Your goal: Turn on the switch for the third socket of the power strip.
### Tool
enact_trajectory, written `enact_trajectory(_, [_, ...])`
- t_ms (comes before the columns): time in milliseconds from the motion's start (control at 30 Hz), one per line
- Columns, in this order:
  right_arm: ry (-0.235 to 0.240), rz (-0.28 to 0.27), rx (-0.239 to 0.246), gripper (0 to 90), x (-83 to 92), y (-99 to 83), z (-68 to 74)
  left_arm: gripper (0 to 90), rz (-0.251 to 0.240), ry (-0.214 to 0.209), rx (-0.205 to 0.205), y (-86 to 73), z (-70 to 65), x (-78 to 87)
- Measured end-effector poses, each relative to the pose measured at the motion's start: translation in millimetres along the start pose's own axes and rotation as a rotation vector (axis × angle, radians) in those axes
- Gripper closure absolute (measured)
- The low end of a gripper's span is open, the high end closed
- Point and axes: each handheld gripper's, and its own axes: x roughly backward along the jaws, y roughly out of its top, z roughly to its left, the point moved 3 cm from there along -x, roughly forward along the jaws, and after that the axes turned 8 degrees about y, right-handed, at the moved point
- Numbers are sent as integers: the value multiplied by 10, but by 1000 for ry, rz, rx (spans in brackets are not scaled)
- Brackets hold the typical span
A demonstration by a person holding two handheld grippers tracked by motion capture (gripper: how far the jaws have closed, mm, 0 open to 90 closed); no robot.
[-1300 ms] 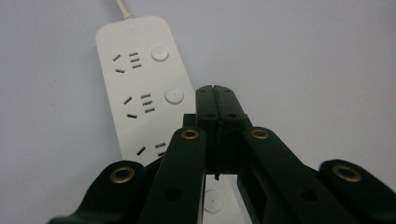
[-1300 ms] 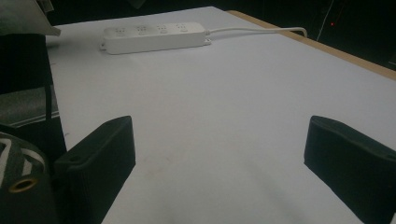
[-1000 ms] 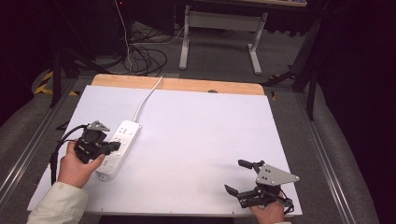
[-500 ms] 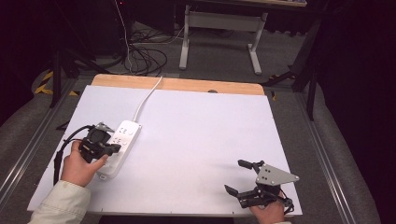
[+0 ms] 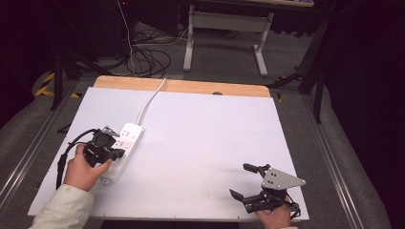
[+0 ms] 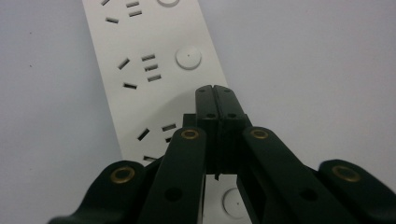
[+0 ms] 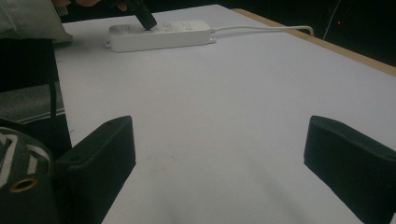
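A white power strip [image 5: 125,143] lies on the left part of the white table [image 5: 205,129], and its cord [image 5: 151,98] runs off over the far edge. My left gripper [image 5: 118,152] is shut with nothing in it, and its tips hang over the strip's near half. In the left gripper view the closed tips [image 6: 215,89] point down at the strip [image 6: 149,70], between two round buttons. The right gripper view shows that gripper [image 7: 147,21] resting on or just above the strip [image 7: 159,35]. My right gripper [image 5: 239,180] stands open and empty at the near right edge.
A bare wooden strip [image 5: 191,87] borders the table's far edge. Beyond it are cables [image 5: 143,57] on the floor and a white stand [image 5: 224,28]. Metal rails [image 5: 28,157] run along both sides of the table.
My left gripper has shifted slightly to the right over the power strip. The right gripper has not moved.
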Motion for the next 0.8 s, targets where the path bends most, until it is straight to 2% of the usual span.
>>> enact_trajectory(400, [4, -5, 2, 92, 4, 5, 14, 900, -9, 0, -6, -18, -5, -11])
enact_trajectory(467, [3, -6, 4, 92, 6, 4, 11, 900, -7, 19, -16, -17, -15, -12])
enact_trajectory(800, [3, -5, 1, 92, 4, 4, 17, 900, -7, 35, -21, -23, -51, -24])
